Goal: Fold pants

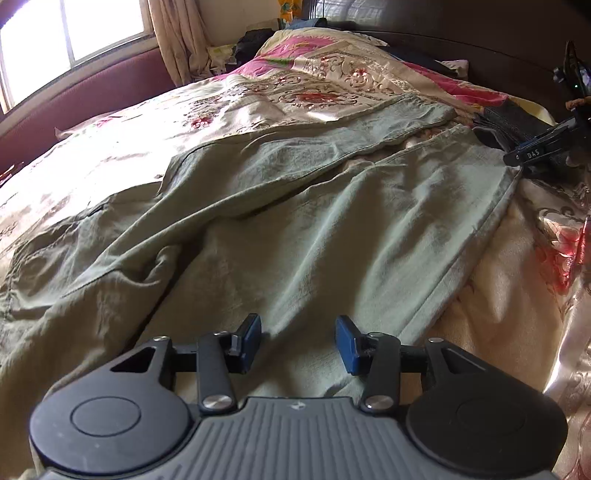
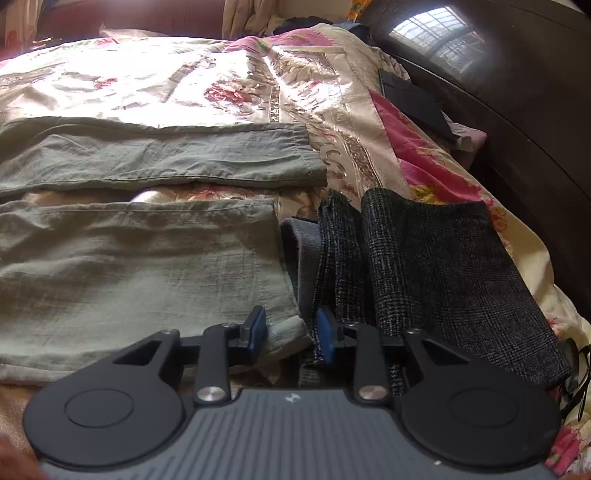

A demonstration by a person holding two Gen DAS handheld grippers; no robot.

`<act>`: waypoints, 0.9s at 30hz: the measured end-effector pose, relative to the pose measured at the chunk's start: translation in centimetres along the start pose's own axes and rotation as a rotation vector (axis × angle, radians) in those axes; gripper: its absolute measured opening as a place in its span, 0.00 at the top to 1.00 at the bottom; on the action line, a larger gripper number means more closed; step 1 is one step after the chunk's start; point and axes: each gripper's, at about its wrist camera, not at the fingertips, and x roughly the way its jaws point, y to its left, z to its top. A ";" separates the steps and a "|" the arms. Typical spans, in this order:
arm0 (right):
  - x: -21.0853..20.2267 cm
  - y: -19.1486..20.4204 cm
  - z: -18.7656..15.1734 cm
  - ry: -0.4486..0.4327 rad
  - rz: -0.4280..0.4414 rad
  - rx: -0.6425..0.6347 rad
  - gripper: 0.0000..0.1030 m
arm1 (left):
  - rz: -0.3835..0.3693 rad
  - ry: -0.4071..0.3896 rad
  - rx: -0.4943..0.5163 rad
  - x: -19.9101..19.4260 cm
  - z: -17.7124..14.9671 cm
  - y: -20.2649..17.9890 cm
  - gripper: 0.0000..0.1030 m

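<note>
Olive-green pants (image 1: pixel 280 229) lie spread flat on the bed, legs running away toward the far right. My left gripper (image 1: pixel 298 341) is open and hovers low over the upper part of the near leg. The right wrist view shows both leg ends, the near leg (image 2: pixel 147 266) and the far leg (image 2: pixel 166 158), side by side with a gap. My right gripper (image 2: pixel 290 334) is open around the near leg's hem corner (image 2: pixel 291 328). The right gripper also shows in the left wrist view (image 1: pixel 535 153) at the hem.
A floral satin bedspread (image 1: pixel 295 88) covers the bed. Folded dark checked garments (image 2: pixel 436 273) lie just right of the pant hems. A dark headboard (image 2: pixel 517 129) runs along the right. A window (image 1: pixel 74 33) and curtain (image 1: pixel 181 37) stand at the far left.
</note>
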 end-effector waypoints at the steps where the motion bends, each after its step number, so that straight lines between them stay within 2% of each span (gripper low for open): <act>1: 0.0 -0.2 0.2 0.013 -0.014 -0.006 0.75 | -0.002 0.000 -0.013 -0.5 -0.3 0.3 0.44; 4: -1.3 -0.2 0.9 0.024 -0.041 0.003 0.75 | 0.014 -0.024 -0.028 -2.3 -0.9 1.6 0.43; 6: -2.9 0.7 1.5 -0.013 -0.061 -0.026 0.73 | 0.026 -0.050 -0.032 -4.0 -1.2 3.1 0.43; 7: -3.9 1.5 1.9 -0.038 -0.066 -0.054 0.68 | 0.035 -0.062 -0.028 -4.7 -1.2 3.9 0.42; 9: -5.3 3.3 2.9 -0.088 -0.060 -0.121 0.66 | 0.080 -0.088 -0.014 -5.8 -1.0 5.8 0.41; 11: -6.2 5.7 4.4 -0.124 0.007 -0.176 0.66 | 0.127 -0.116 0.006 -6.5 -0.5 8.5 0.39; 13: -6.0 8.7 6.6 -0.147 0.125 -0.224 0.65 | 0.179 -0.139 0.033 -6.3 0.5 11.4 0.35; 18: -3.8 18.7 13.0 -0.208 0.349 -0.424 0.61 | 0.240 -0.106 0.111 -2.7 2.9 18.6 0.33; 19: -3.4 20.7 14.0 -0.228 0.380 -0.470 0.57 | 0.247 -0.090 0.119 -1.6 3.3 20.0 0.33; 23: -1.2 27.8 18.0 -0.276 0.468 -0.646 0.55 | 0.235 -0.027 0.128 2.4 4.8 25.1 0.33; 27: 0.6 31.7 20.6 -0.236 0.524 -0.729 0.50 | 0.205 0.002 0.166 4.9 6.0 27.9 0.33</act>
